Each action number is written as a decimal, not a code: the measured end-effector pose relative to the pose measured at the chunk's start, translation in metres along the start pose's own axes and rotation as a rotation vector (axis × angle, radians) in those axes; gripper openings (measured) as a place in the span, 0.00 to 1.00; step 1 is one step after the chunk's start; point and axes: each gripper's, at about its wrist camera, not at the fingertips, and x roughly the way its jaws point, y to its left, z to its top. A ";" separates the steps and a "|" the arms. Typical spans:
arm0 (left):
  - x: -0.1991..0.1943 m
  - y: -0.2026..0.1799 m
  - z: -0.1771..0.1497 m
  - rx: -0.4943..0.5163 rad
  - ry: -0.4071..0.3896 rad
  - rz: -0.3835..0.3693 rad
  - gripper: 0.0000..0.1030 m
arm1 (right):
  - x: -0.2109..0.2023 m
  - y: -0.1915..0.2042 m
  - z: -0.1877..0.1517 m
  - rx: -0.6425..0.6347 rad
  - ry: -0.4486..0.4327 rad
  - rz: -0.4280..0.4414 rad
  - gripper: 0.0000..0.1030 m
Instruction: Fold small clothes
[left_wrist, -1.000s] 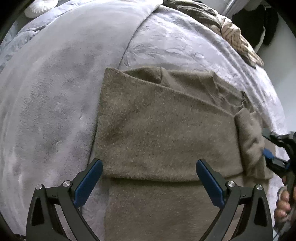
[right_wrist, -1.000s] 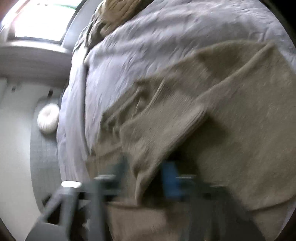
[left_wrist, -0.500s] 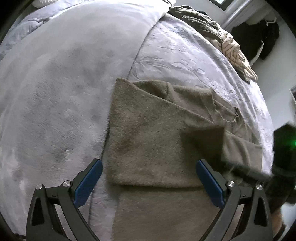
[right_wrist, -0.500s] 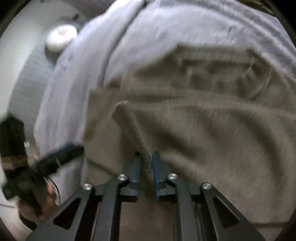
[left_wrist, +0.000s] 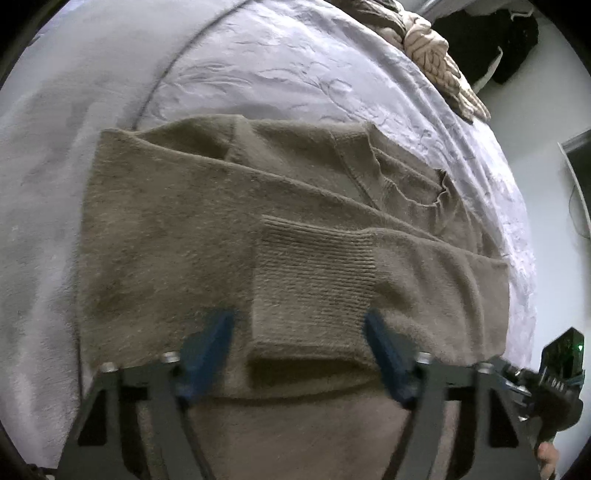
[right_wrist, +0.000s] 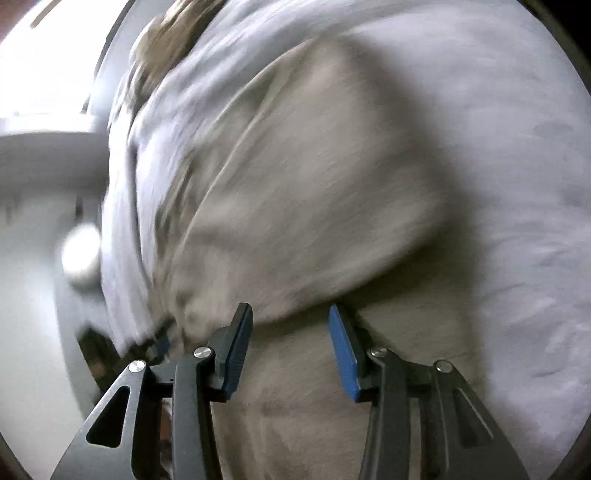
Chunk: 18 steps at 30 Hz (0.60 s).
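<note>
Your left gripper (left_wrist: 299, 332), fingers apart, straddles the ribbed cuff (left_wrist: 314, 269) of the olive-brown knitted sweater (left_wrist: 166, 240) lying crosswise on the grey quilted bedspread (left_wrist: 295, 74), while your right gripper (right_wrist: 290, 332), likewise parted and empty, hangs at the sweater's edge.

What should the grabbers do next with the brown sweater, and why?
Probably close the left gripper on the ribbed cuff and tug it straight. The sweater lies on the bed with both sleeves folded across; the cuff sits between the open fingers. The right gripper is open, holding nothing.
</note>
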 end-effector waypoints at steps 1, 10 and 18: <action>0.002 -0.002 0.002 0.012 0.010 -0.009 0.37 | -0.003 -0.007 0.006 0.042 -0.027 0.025 0.44; -0.021 -0.009 -0.007 0.080 -0.029 -0.053 0.15 | -0.012 0.000 0.028 -0.099 -0.044 -0.062 0.06; -0.020 0.015 -0.016 0.067 -0.032 0.113 0.15 | -0.010 -0.010 0.025 -0.119 0.035 -0.100 0.12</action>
